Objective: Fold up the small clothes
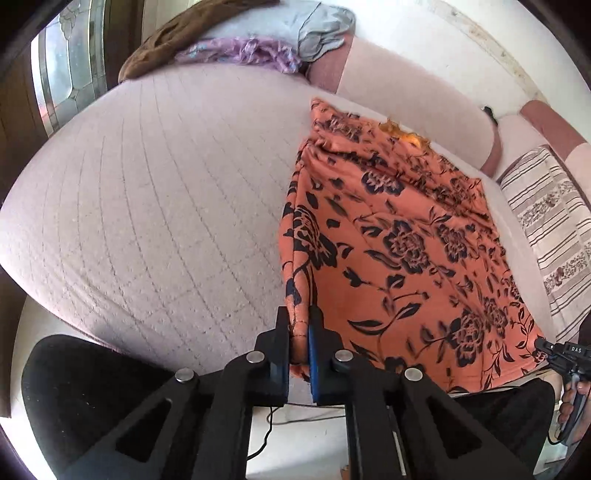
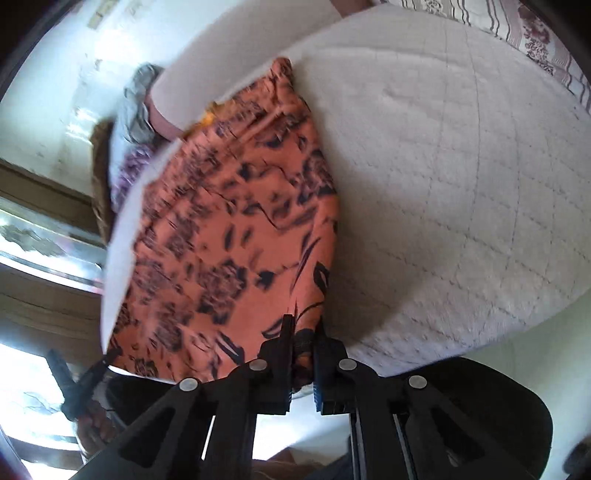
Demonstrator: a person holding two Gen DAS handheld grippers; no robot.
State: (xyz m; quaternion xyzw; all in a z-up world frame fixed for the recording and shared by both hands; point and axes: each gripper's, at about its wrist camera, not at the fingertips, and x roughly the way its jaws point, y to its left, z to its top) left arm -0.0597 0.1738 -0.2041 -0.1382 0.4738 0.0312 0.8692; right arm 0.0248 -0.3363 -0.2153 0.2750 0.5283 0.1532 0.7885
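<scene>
An orange garment with a dark floral print (image 1: 399,236) lies spread on a pale quilted bed (image 1: 155,206). My left gripper (image 1: 299,325) is shut on the garment's near left corner, with the cloth pinched between its jaws. My right gripper (image 2: 304,332) is shut on the garment's other near corner (image 2: 236,236); it also shows at the right edge of the left wrist view (image 1: 543,345), at the hem. The left gripper shows at the lower left of the right wrist view (image 2: 107,360). The right wrist view is blurred by motion.
A pile of other clothes, brown (image 1: 177,37), purple (image 1: 243,53) and grey (image 1: 325,29), lies at the bed's far end. A striped patterned pillow (image 1: 550,221) lies on the right. A pink headboard cushion (image 1: 402,85) runs behind the garment. A window (image 1: 59,74) is on the left.
</scene>
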